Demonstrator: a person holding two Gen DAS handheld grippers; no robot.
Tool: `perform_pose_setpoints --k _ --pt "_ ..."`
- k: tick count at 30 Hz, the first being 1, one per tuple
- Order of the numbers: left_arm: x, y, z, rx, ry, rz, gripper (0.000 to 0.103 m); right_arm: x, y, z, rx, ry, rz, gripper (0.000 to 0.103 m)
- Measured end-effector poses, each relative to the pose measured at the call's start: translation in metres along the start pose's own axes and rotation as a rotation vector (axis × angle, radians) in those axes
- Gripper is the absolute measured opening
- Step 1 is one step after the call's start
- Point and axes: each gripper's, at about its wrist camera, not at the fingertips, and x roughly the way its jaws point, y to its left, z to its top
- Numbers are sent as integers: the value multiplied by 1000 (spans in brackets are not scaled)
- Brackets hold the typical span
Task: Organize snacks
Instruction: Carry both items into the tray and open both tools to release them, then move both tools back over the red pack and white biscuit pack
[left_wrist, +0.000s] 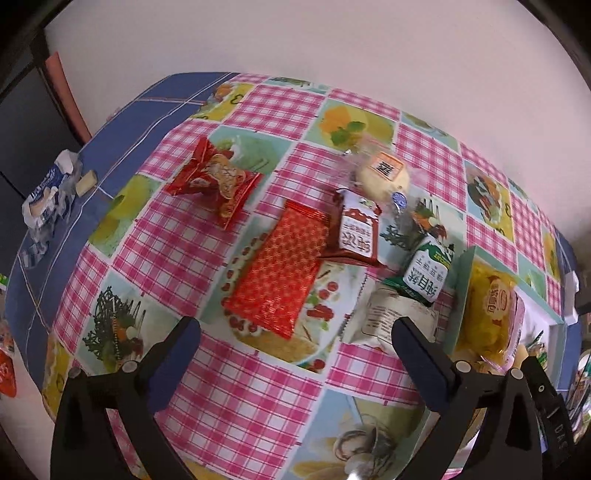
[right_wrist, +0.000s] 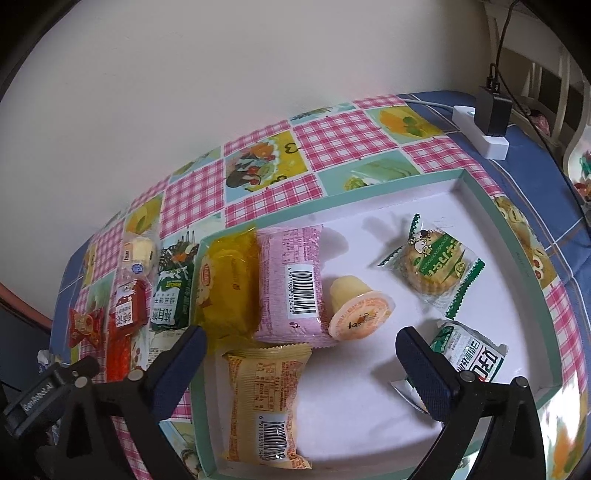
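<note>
Both jaws stand apart, empty. I would lower the left gripper straight over the red pack at frame centre — then carry it to the tray.

Soft daylight, pinkish cast, fisheye warping

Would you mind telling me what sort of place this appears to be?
Probably a home, at a table against a wall: a patchwork picnic-style tablecloth, a power strip with a charger, and a shallow box holding snacks.
</note>
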Motion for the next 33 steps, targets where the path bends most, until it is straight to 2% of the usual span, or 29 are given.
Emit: perform_pose_setpoints --k 6,13,21,25,33 --pt "-7 26 15 -31 -23 13 103 -5 9 2 -20 -9 14 103" --pt "-7 68 31 -108 -27 48 103 -21 46 3 -107 -66 117 103" --pt "-3 102 40 -161 -11 54 103 -9 95 -9 -182 7 185 103" --pt "4 104 43 -168 10 9 103 -1 116 -14 -217 40 190 102" --pt "28 67 49 -52 52 -96 103 27 141 -20 -245 131 200 77"
